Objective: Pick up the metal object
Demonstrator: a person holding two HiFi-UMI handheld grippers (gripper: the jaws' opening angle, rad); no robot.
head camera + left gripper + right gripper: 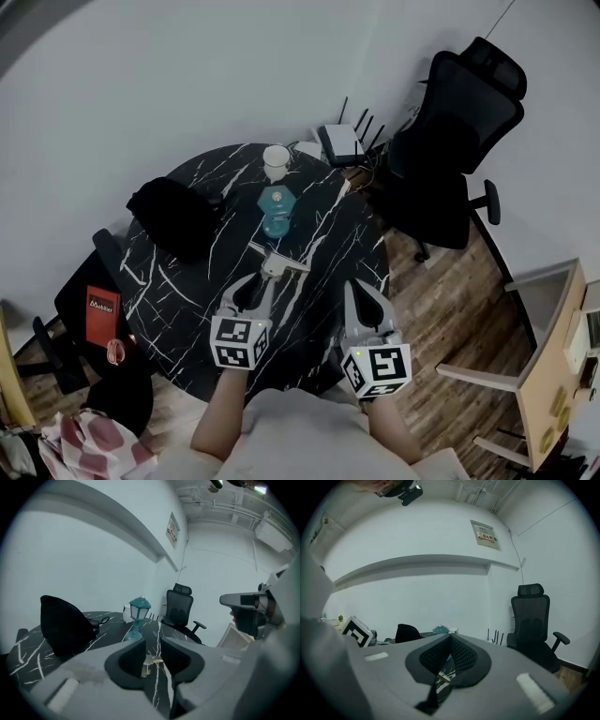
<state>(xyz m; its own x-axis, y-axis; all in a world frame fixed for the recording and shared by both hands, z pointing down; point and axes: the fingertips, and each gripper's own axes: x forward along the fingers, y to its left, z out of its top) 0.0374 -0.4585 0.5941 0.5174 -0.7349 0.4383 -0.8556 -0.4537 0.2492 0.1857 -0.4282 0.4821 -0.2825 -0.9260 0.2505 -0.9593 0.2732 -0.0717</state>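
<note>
Left gripper (153, 643), jaws barely apart, could shove the small silvery metal bracket (149, 663) across the black white-veined round table's (323, 234) middle. Right gripper (449, 640) jaws are together.

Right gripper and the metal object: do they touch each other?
Apart. The head view shows the right gripper beside the metal object, with bare black table between them.

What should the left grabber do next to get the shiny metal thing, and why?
Probably ease the left gripper a little forward. Its jaws stand slightly apart, and the metal object lies just ahead, lined up with the gap, with neither pad touching it yet.
</note>
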